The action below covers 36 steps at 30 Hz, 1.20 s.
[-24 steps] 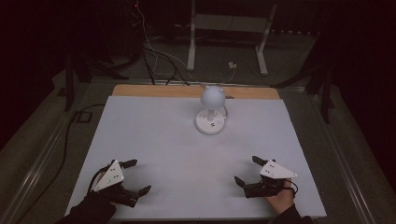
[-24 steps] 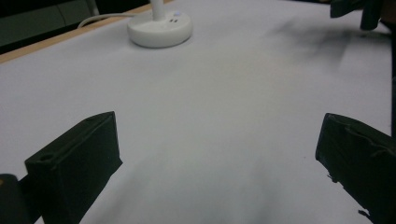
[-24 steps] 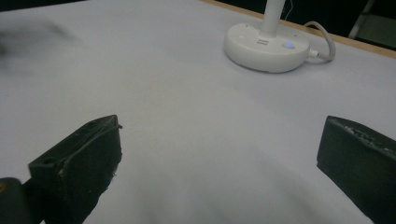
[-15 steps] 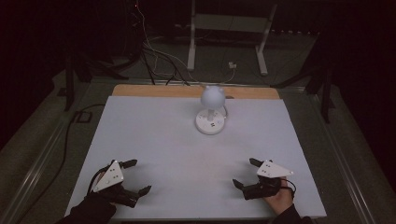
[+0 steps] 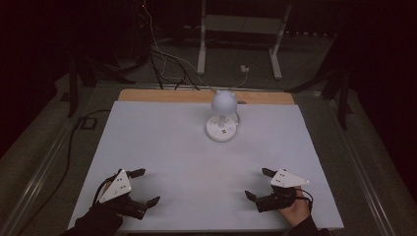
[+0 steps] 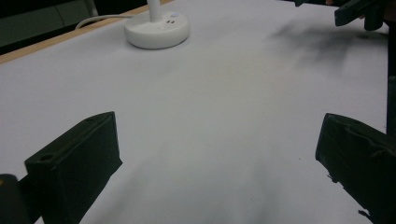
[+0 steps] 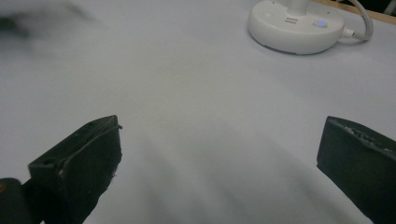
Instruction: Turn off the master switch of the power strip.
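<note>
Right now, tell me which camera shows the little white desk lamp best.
The high view: the whole desk lamp shows, round head over round base. Both gripper views cut it off, giving the base and lower stem; the right gripper view adds its lit button and cord.

Lamp at the table's far middle, well beyond both claws.

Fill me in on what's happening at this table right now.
A person holds a two-jaw gripper in each hand over the near edge of a white table. The left gripper and the right gripper both have their jaws wide open with nothing between them. The one object on the table is a small white desk lamp with a round base and a globe-shaped head, standing toward the far side, its cable running off the back. Neither gripper touches it; both are well short of it.
</note>
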Available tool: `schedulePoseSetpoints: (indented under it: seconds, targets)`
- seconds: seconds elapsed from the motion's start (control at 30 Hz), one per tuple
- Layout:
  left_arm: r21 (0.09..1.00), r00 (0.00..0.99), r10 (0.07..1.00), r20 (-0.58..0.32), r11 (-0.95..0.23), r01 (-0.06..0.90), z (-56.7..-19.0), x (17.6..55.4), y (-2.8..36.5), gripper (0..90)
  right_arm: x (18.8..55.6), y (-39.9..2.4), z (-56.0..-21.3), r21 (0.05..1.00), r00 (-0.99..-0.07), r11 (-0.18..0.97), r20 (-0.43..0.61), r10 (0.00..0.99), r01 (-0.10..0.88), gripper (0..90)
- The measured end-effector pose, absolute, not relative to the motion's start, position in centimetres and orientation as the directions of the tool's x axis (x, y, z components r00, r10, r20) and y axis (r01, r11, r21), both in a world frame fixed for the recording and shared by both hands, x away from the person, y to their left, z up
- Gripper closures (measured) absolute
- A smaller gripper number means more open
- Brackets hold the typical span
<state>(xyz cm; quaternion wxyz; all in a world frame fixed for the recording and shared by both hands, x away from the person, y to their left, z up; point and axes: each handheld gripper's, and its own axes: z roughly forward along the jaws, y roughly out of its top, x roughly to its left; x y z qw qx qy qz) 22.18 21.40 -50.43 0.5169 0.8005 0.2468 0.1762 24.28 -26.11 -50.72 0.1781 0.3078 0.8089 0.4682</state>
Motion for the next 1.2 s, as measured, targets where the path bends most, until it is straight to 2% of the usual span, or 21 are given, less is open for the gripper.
schedulePoseSetpoints:
  seconds: [0.53, 0.93, 1.2]
  targets:
    - [0.915, 0.827, 0.562, 0.027, -0.347, 0.206, -50.4, 22.1, 21.3, 0.4, 23.9, -25.3, -50.2, 0.851, -0.767, 0.394, 0.017, 0.642, 0.348, 0.0]
    - [0.916, 0.828, 0.561, 0.019, -0.342, 0.21, -50.4, 22.1, 21.4, 0.4, 23.8, -24.2, -49.6, 0.818, -0.784, 0.416, 0.068, 0.617, 0.398, 0.0]
    - [0.915, 0.829, 0.558, 0.023, -0.345, 0.207, -50.4, 21.9, 21.3, 0.4, 23.8, -24.4, -49.0, 0.834, -0.768, 0.375, 0.088, 0.635, 0.405, 0.0]
